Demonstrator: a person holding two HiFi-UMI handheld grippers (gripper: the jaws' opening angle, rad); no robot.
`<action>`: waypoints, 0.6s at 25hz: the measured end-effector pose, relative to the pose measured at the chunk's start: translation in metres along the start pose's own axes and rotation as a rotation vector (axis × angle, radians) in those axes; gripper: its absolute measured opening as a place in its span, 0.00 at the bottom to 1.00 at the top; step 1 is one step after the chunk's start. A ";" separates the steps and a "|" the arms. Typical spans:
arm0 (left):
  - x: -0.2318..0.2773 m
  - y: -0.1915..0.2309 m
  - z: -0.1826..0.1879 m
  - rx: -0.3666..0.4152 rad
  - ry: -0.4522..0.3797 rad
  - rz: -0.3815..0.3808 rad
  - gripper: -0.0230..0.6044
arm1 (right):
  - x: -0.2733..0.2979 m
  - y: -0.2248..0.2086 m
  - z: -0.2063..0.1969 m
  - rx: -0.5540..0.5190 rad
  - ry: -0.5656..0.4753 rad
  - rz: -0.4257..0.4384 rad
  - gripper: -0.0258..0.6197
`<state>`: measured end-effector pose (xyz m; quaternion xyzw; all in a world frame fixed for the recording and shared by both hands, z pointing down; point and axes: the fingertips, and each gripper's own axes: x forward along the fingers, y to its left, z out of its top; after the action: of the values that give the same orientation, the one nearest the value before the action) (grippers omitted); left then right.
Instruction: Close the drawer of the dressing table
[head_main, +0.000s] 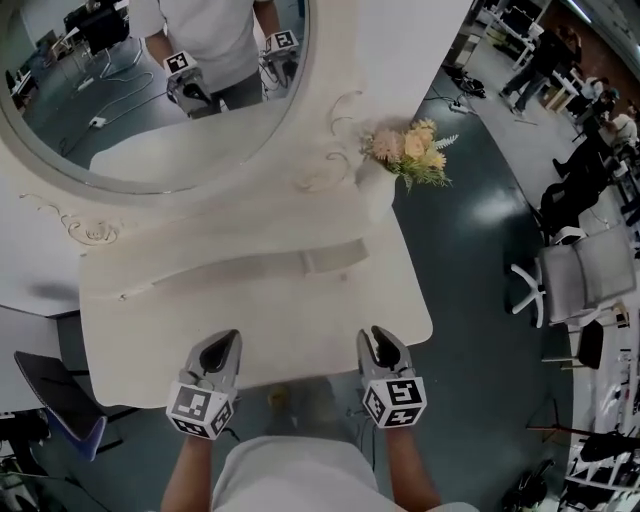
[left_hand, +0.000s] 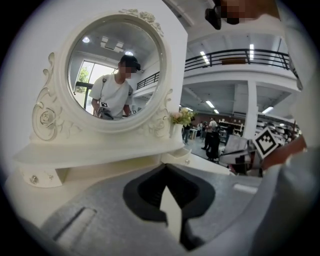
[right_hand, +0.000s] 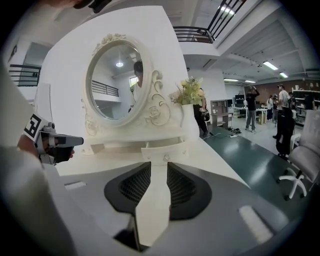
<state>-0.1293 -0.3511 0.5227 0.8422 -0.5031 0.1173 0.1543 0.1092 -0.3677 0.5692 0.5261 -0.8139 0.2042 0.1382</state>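
The left tool (head_main: 226, 338) hovers over the near edge of the white worktop (head_main: 150, 330), left of centre. In the left gripper view its jaws meet at the tips (left_hand: 165, 168); it is clenched and holds nothing, with only a sliver of worktop showing behind the tips. The right tool (head_main: 374, 336) hovers over the same near edge, further right, level with the left one and well apart from it. In the right gripper view its jaws stand slightly apart (right_hand: 159, 170), released, with bare worktop showing through the narrow gap and nothing between them.

The drawer (head_main: 336, 259) sits at the far side of the worktop, under the shelf below the mirror (head_main: 150, 90), right of centre. It is pulled out toward the near side. Its front with a small knob (right_hand: 165, 158) faces the right tool, which points straight at it without touching it. The left gripper view shows the same drawer (left_hand: 176, 156) off to its right.

Flowers (head_main: 412, 150) stand at the far right corner, just right of the mirror frame.
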 end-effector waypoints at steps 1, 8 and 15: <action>0.008 0.002 -0.002 0.000 0.007 0.001 0.03 | 0.009 -0.003 0.000 -0.001 0.005 0.010 0.17; 0.050 0.016 -0.020 -0.025 0.069 0.033 0.03 | 0.062 -0.022 -0.006 0.005 0.051 0.065 0.17; 0.084 0.021 -0.040 -0.048 0.120 0.037 0.03 | 0.106 -0.032 -0.016 -0.016 0.101 0.117 0.17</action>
<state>-0.1102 -0.4134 0.5921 0.8203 -0.5112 0.1582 0.2021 0.0955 -0.4563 0.6359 0.4657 -0.8367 0.2318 0.1711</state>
